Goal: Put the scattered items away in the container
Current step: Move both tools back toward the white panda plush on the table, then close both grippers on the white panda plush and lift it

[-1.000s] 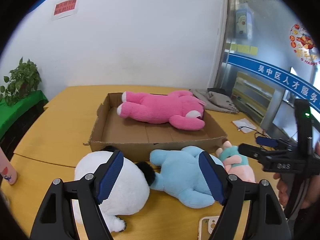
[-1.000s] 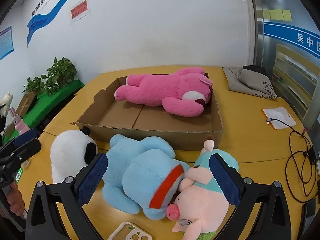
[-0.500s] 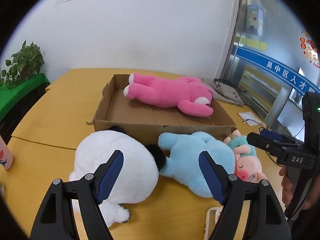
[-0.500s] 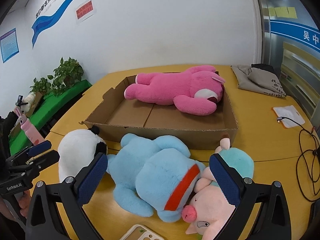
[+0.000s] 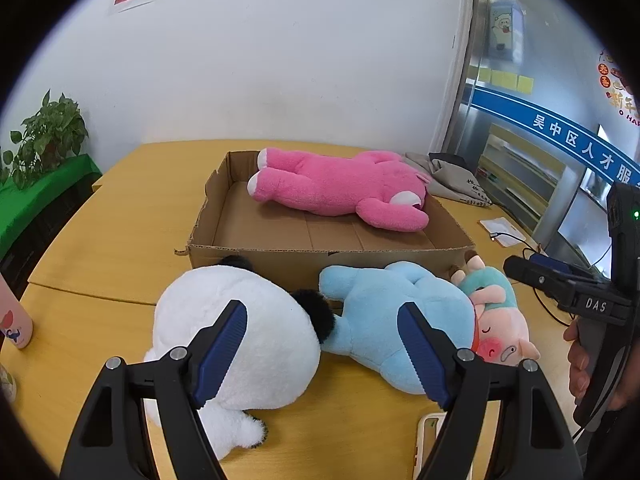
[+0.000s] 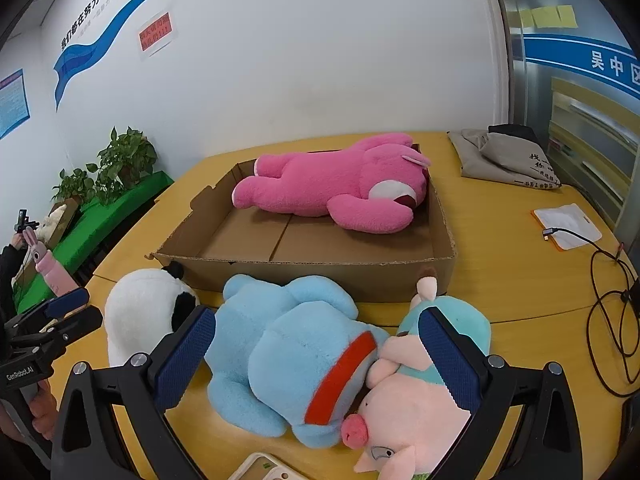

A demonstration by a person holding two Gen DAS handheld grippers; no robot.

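A shallow cardboard box (image 5: 256, 258) (image 6: 320, 276) stands mid-table with a pink plush bear (image 5: 340, 190) (image 6: 332, 188) lying in it. In front of the box lie a white panda plush (image 5: 244, 336) (image 6: 140, 312), a light blue plush with a red collar (image 5: 400, 312) (image 6: 288, 352) and a pink pig plush in a teal hood (image 5: 500, 320) (image 6: 412, 396). My left gripper (image 5: 322, 344) is open, above the panda and blue plush. My right gripper (image 6: 316, 356) is open, above the blue plush and pig. Both hold nothing.
A phone (image 5: 426, 440) (image 6: 264, 468) lies at the near table edge. A grey bag (image 6: 500, 156), a white card with a cable (image 6: 568, 228) lie at the right. A pink bottle (image 5: 12, 320) stands at the left. Plants (image 6: 116, 164) stand beyond the table.
Both grippers rose and pulled back a little, so the plush toys sit lower and further in view. Both stay open. No toy has moved.
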